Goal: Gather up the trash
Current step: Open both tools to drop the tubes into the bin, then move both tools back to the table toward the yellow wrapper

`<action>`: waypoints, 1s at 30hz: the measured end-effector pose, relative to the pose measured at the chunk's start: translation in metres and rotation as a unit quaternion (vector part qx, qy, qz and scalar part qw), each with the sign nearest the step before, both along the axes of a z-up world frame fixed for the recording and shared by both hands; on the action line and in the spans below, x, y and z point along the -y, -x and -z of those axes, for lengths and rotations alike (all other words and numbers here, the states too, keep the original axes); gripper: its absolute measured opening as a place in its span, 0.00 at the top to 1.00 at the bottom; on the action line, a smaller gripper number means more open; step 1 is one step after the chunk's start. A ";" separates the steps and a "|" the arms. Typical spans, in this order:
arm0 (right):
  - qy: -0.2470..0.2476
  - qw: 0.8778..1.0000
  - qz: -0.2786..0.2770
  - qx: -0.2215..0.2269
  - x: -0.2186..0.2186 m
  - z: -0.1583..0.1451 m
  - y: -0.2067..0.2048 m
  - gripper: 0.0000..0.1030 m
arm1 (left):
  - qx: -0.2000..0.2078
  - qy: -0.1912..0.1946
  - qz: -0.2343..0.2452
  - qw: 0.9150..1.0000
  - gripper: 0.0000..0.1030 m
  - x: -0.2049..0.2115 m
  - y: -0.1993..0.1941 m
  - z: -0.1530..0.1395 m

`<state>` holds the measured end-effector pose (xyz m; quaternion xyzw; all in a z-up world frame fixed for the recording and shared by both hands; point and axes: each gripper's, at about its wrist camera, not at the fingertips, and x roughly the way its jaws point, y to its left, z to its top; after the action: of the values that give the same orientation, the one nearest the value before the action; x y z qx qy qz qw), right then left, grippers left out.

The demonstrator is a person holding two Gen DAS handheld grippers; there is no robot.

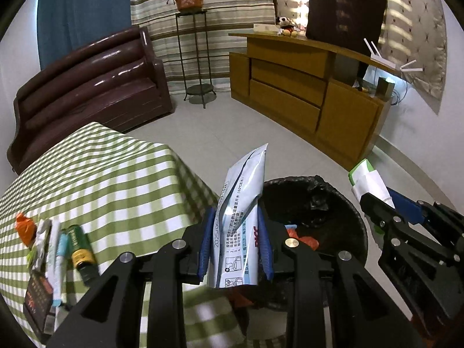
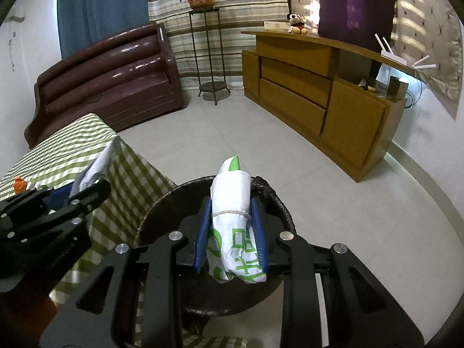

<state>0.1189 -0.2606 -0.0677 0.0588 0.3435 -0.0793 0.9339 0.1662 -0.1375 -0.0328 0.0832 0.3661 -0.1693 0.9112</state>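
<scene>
My left gripper [image 1: 236, 226] is shut on a white and blue printed sachet [image 1: 242, 203], held upright at the near left rim of a black-lined trash bin [image 1: 342, 203]. My right gripper [image 2: 230, 220] is shut on a rolled white and green paper bundle [image 2: 232, 203] tied with a rubber band, held over the bin [image 2: 278, 200]. The right gripper shows at the right of the left wrist view [image 1: 377, 197]. More trash lies on the checked tablecloth [image 1: 101, 174]: an orange wrapper [image 1: 24, 227], a green battery [image 1: 79, 243], a white tube [image 1: 59, 261] and a dark packet [image 1: 37, 293].
The bin stands on the tiled floor [image 2: 261, 133] beside the table corner and holds orange scraps [image 1: 304, 239]. A brown sofa [image 1: 92, 84], a plant stand [image 1: 197, 58] and a wooden cabinet [image 1: 304, 87] stand farther back.
</scene>
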 end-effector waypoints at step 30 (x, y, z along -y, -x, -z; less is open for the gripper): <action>-0.016 1.000 0.026 -0.006 0.014 0.008 -0.003 0.61 | -0.003 -0.019 -0.012 1.000 0.40 0.009 -0.010 0.007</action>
<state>0.1216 -0.2747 -0.0759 0.0818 0.3483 -0.0986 0.9286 0.1761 -0.1465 -0.0402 0.0955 0.3732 -0.1521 0.9102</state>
